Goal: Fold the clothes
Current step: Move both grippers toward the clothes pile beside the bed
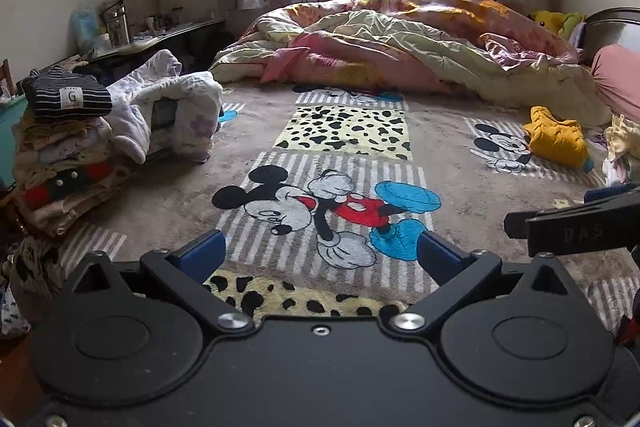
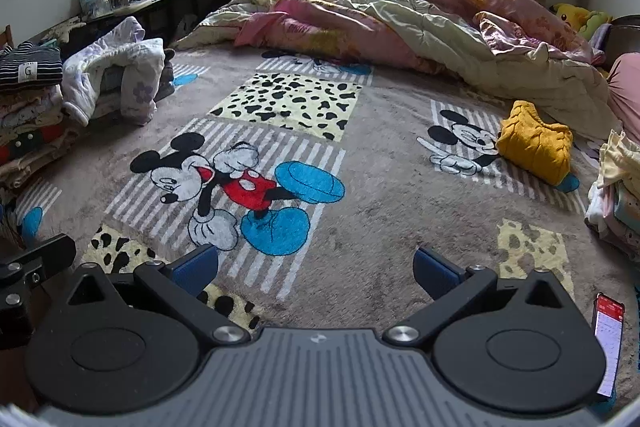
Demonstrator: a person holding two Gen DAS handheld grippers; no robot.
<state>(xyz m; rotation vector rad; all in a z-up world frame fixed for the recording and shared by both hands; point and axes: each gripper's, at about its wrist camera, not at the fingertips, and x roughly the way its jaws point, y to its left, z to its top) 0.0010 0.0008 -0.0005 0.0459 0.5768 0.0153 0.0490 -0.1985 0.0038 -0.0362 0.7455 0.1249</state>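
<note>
Hovering low over the blanket on the bed, both tools gaping wide with nothing between the blue pads: left tool at the bottom centre of its own frame, right tool likewise in its own. Keeping the middle of the blanket bare, probably as a flat spot for spreading a garment. Sitting at the left edge of both frames, a tall stack of folded clothes topped by a striped piece, seemingly parked out of the way as a done pile; leaning just beside it, a white quilted garment, rumpled rather than flat. Lying crumpled at the right of both frames, a yellow knit garment, well apart from the stack and not looking folded. Bunching along the top of both frames, a floral duvet, pushed back toward the window, likely to free the surface. Fitting either a pause between garments or a near end with only stragglers left; not possible to tell which. Showing only in the right wrist view: a phone with a lit screen at the lower right edge, plus a fuller look at a second pile of pale clothes at the right edge. Showing more in the left wrist view: the whole height of the left stack, and the other tool's black arm poking in at the right edge.
</note>
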